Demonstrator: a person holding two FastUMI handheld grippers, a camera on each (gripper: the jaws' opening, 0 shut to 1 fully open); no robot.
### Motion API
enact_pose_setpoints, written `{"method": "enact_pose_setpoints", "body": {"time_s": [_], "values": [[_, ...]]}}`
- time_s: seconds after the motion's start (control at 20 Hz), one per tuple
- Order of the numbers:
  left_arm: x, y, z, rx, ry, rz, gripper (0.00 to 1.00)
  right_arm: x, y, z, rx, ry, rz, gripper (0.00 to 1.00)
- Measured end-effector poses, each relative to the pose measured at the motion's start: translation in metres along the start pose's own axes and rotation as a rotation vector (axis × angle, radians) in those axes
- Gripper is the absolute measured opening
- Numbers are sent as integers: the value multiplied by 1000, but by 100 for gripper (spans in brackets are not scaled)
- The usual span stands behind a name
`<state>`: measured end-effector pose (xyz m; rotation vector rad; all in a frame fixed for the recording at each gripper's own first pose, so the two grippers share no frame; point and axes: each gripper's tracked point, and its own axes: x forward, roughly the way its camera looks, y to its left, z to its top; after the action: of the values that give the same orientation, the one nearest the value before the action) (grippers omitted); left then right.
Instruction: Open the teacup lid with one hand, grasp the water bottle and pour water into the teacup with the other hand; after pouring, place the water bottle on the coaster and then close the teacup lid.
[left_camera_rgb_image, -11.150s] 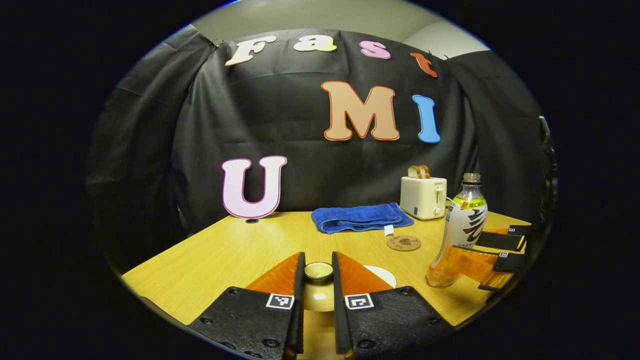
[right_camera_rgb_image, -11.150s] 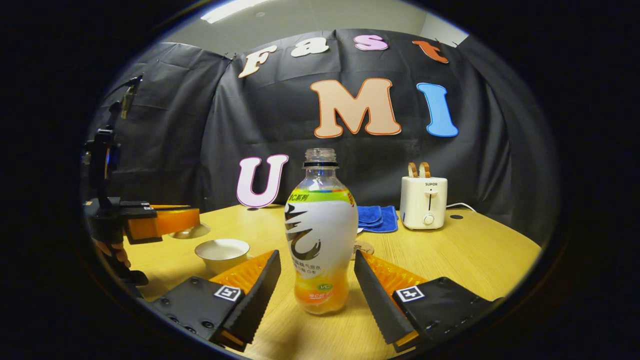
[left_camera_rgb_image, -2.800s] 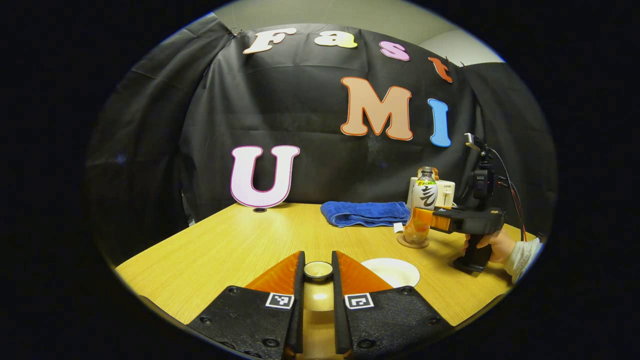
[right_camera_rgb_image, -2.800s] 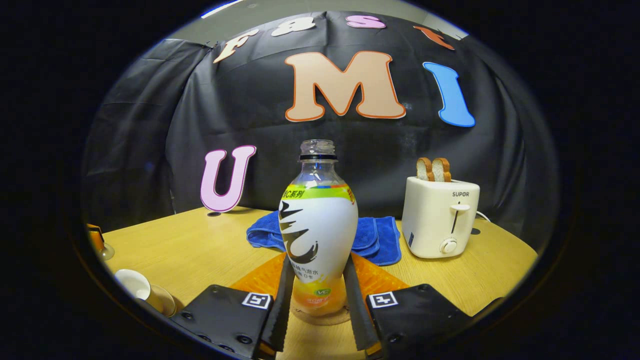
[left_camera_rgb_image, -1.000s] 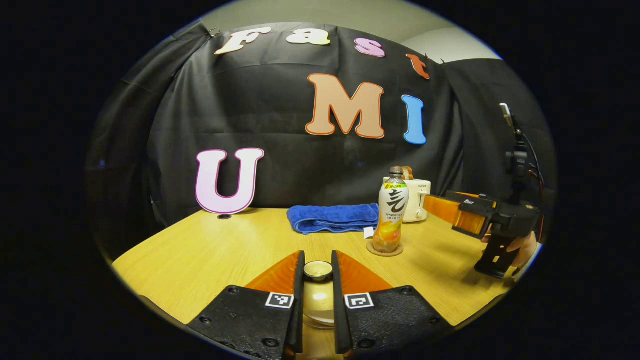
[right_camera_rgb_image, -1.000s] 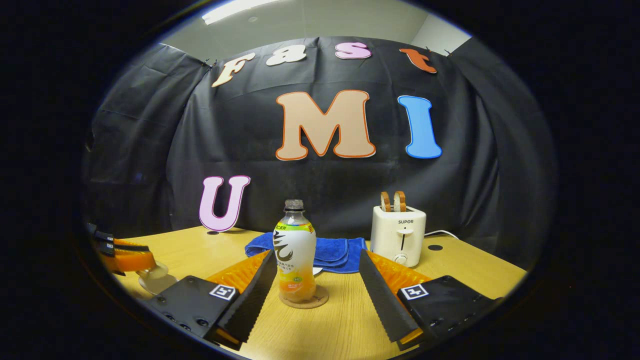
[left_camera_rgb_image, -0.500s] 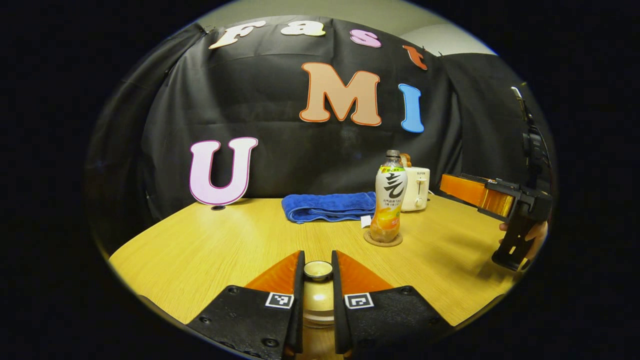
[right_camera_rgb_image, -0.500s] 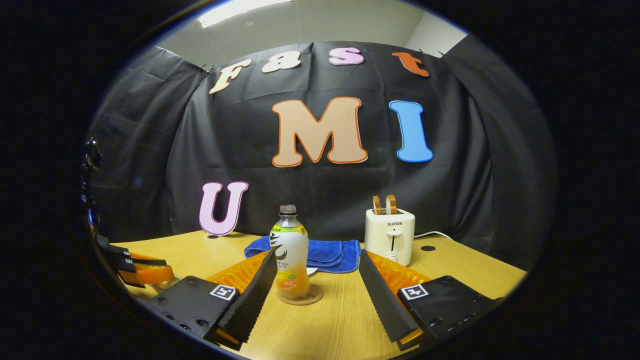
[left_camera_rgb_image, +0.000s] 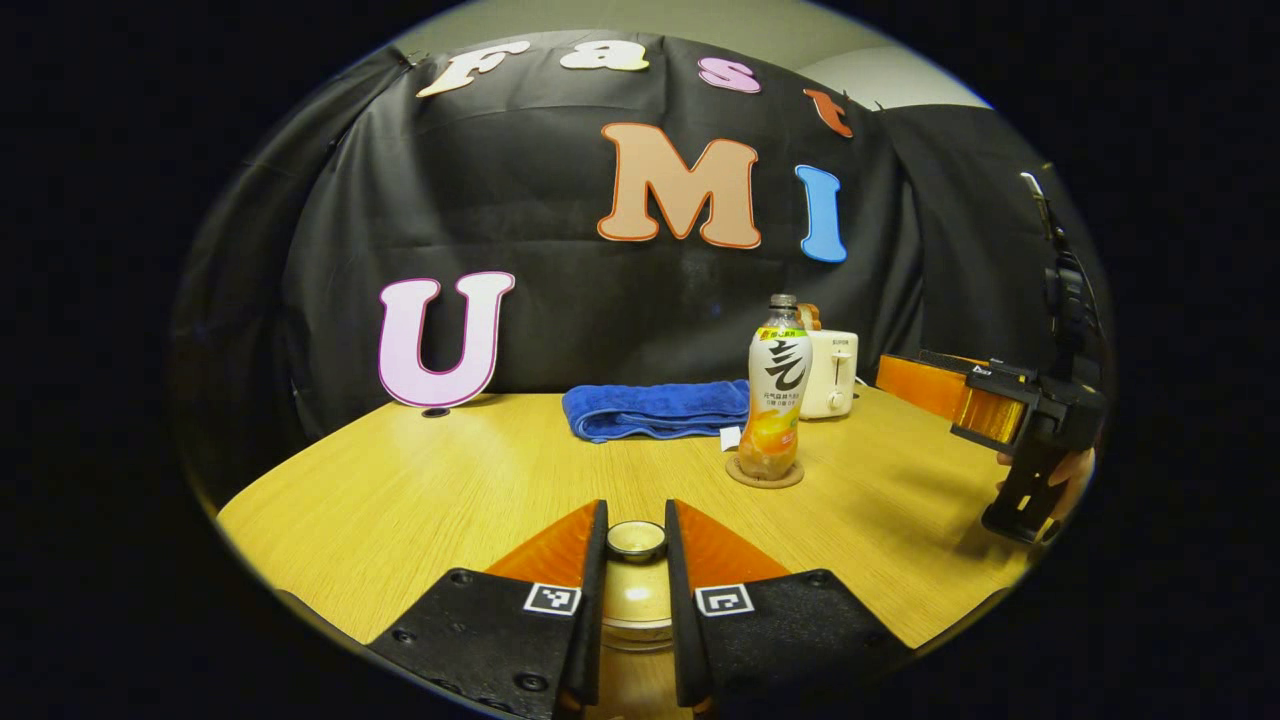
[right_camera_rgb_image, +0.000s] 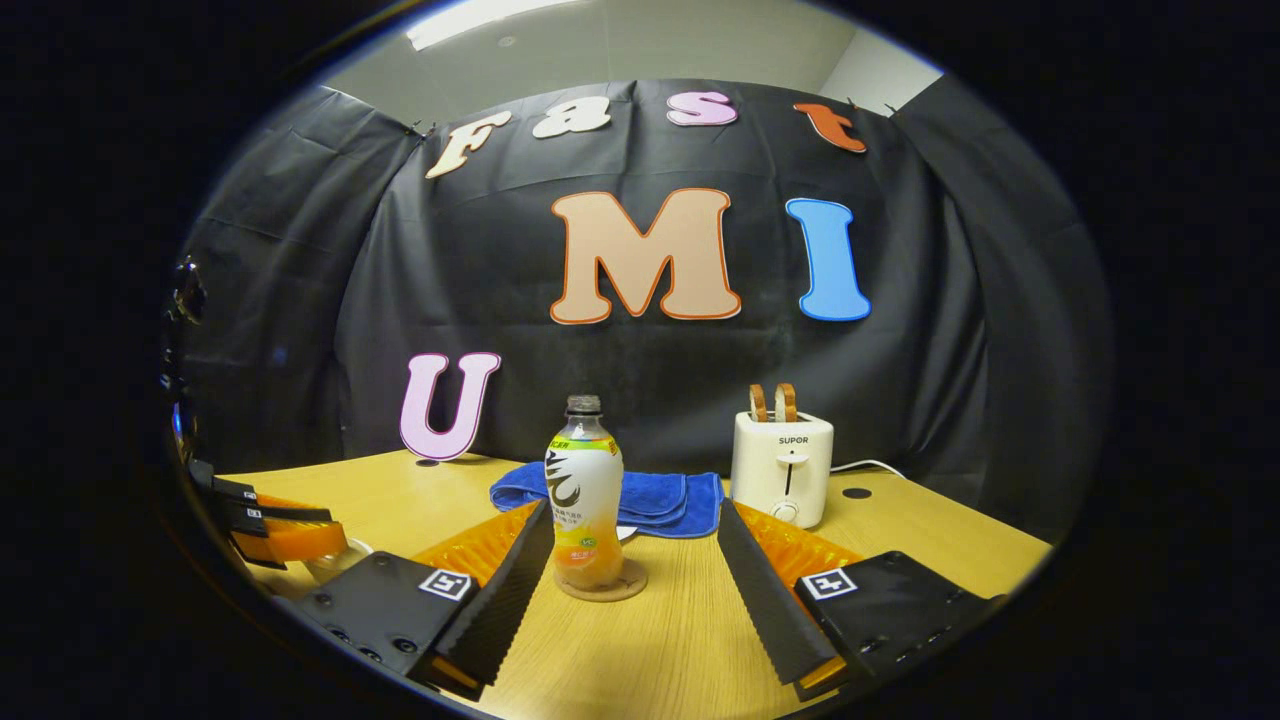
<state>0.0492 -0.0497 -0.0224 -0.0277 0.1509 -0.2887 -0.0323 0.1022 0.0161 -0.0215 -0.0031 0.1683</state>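
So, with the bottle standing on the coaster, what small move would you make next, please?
Probably open the left gripper: it is shut on the lid, and the lid seems to sit on the teacup. The bottle rests on its coaster; the right gripper is open.

The worktop (left_camera_rgb_image: 450, 480) was pale yellow wood with a fine straight grain. On it a folded towel (left_camera_rgb_image: 655, 410) was deep blue, and the toaster (right_camera_rgb_image: 781, 468) was cream white with two brown slices of bread (right_camera_rgb_image: 771, 402) standing in its slots. The bottle (right_camera_rgb_image: 584, 495) was clear at the neck, with a white label marked by a bold black brushstroke under a lime green band, and orange at the bottom. The coaster (right_camera_rgb_image: 601, 586) beneath it was light brown. The lid (left_camera_rgb_image: 636, 562) was cream with a dark-rimmed knob.
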Motion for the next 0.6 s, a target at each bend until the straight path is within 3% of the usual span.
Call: {"method": "enact_pose_setpoints", "body": {"time_s": [0.2,0.35,0.45,0.6], "values": [[-3,1,7,9,-30,3,33,-1,2,-1,-6,3,4,100],[-3,-1,8,8,-40,-1,46,-2,5,-1,-11,1,8,100],[-5,2,7,6,-39,10,48,-4,6,-2,-8,4,13,100],[-10,11,16,15,-68,46,67,-11,13,2,4,-5,23,100]]}}
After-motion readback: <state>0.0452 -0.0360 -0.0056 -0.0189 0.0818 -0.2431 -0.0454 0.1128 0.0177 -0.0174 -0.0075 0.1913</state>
